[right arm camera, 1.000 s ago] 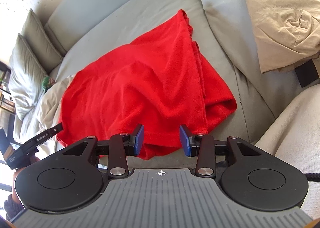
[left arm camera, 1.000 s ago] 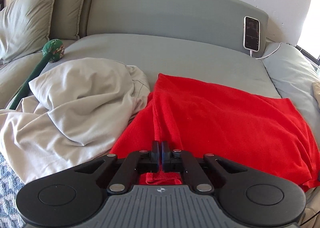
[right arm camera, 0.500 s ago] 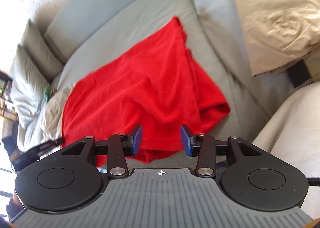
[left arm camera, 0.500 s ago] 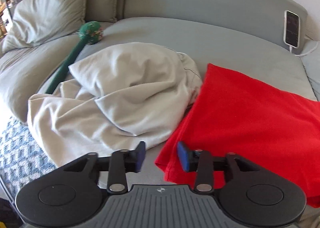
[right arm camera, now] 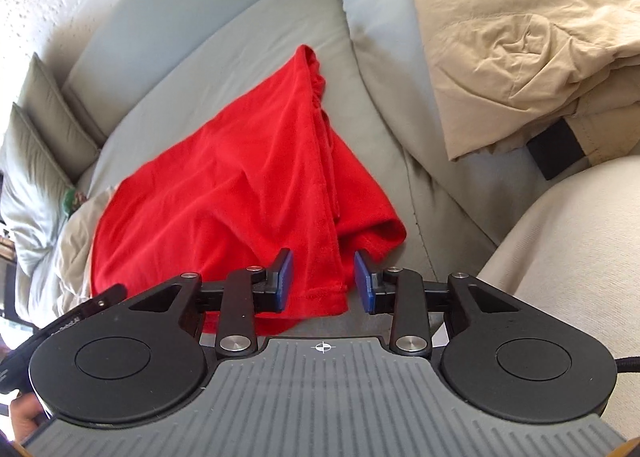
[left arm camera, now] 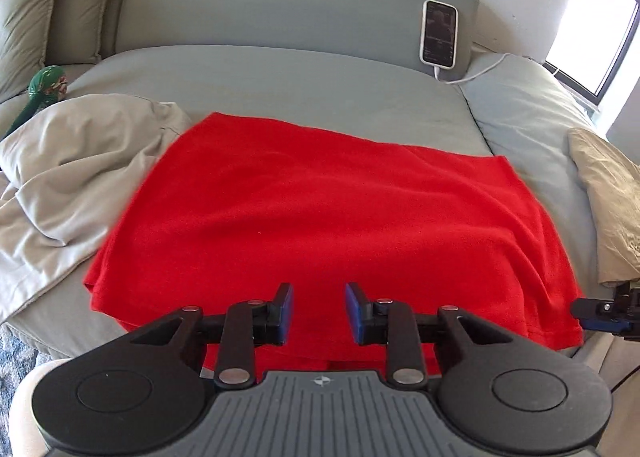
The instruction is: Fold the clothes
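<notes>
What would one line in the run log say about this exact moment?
task: fold clothes | red garment: folded, flat on bed | left hand-held gripper: closing, nothing pinched | right hand-held gripper: closing around garment's near corner, not gripping

A: From my left hand-held gripper (left arm camera: 319, 307), the folded garment (left arm camera: 320, 213) lies on the sofa seat (left arm camera: 280, 85), crumpled sheet (left arm camera: 68, 161) left of it.

B: Phone (left arm camera: 439, 34) behind, against the backrest (left arm camera: 260, 1); another pile (right arm camera: 520, 37) right.
</notes>
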A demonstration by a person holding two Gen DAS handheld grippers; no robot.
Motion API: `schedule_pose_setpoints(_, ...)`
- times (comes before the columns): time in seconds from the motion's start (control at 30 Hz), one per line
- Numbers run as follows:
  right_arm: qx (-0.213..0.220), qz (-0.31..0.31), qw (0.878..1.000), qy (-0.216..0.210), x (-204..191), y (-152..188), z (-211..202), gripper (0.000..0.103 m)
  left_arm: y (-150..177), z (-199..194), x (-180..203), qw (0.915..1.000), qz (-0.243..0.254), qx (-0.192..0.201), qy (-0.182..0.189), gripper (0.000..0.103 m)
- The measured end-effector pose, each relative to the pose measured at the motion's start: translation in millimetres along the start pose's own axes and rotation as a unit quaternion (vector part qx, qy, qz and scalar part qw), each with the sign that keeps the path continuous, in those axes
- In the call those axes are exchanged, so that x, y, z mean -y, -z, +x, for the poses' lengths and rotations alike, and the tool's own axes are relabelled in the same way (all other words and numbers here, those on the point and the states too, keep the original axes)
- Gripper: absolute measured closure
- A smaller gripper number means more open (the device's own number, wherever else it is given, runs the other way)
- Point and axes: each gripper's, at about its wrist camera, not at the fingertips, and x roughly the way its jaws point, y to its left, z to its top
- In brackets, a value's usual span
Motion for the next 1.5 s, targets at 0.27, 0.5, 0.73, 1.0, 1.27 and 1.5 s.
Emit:
schedule_pose_setpoints(0.27, 0.056, -0.061, 0.996, 0.02, -15, 6, -16, 0.1, 2, 11, 3, 0.9997, 0.017, -0.019, 0.001, 0.086)
schedule_pose_setpoints(0.5, 0.017, -0.095, 0.991, 0.088, -20, -6, -14, 0.095, 1, 9, 5, 0.9986, 0.035, -0.038, -0.009, 0.085)
schedule_pose_setpoints(0.73, 0.029, -0.071, 0.993, 0.087, -20, -12, -28, 0.069, -12, -15, 7, 0.9993, 0.032, -0.008, 0.018, 0.082)
schedule_pose_setpoints(1.0, 0.058, -0.128, 0.99, -0.018, -83, -44, 7, 0.074, -39, 17, 44, 0.997, 0.066, 0.04, 0.0, 0.075)
schedule_pose_setpoints(1.27, 0.058, -0.181, 0.981, 0.048, -96, -58, 92, 0.099, -27, 58, 34, 0.9969, 0.075, 0.007, -0.023, 0.077)
schedule_pose_setpoints(1.5, 0.068, -0.029, 0.985, 0.153, -15, -102, 73, 0.102, -27, 53, 22, 0.9993, 0.036, 0.003, -0.004, 0.074)
